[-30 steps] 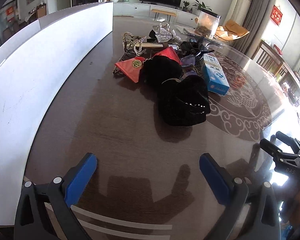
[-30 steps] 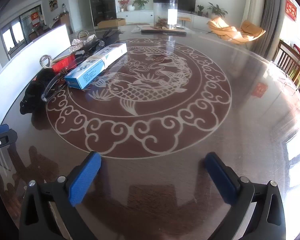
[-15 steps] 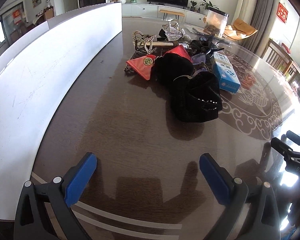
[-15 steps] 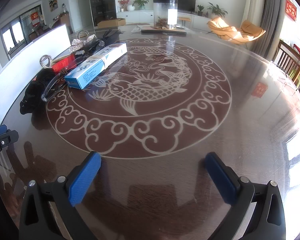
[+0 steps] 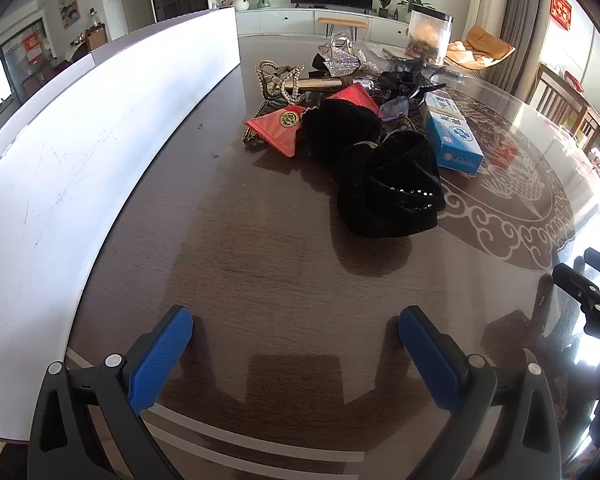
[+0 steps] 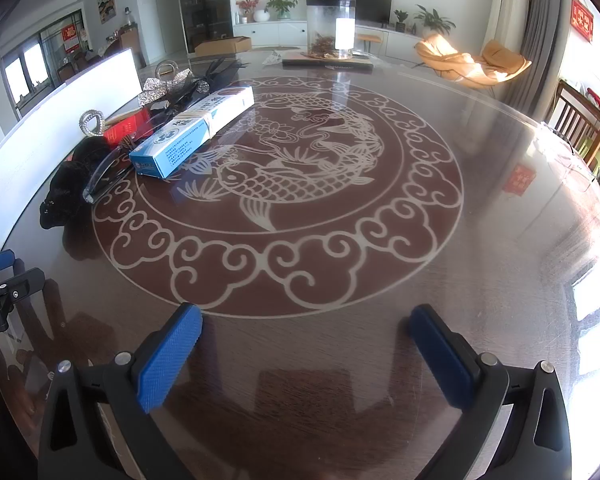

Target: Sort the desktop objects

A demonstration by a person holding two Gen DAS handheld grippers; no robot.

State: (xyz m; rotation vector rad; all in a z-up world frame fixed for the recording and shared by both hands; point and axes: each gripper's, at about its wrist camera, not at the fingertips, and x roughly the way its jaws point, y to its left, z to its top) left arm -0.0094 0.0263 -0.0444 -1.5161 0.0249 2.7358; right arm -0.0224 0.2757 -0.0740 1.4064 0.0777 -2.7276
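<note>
the left gripper (image 5: 296, 344) hangs over bare table (image 5: 260, 280) at the near edge, its blue pads spread wide with nothing between them. the right gripper (image 6: 306, 344) is in the same condition: pads wide apart, empty, above the near rim of the fish pattern (image 6: 284, 184).

ahead of the left gripper, in the middle distance, lies a black cloth bundle (image 5: 388, 196) with a row of small studs. just beyond it sits a second black bundle (image 5: 340, 128), touching a red envelope (image 5: 278, 126) on its left. to the right a blue box (image 5: 454, 140) lies flat. farther back: a beaded chain (image 5: 282, 80), a silver glitter bow (image 5: 342, 60) and dark ribbon pieces, all heaped together. a clear jar (image 5: 426, 36) stands at the far end. a white board (image 5: 80, 152) runs along the left side.

progress, as judged: no item appears separated or grouped yet. the whole pile remains to be sorted; nothing is held.
</note>
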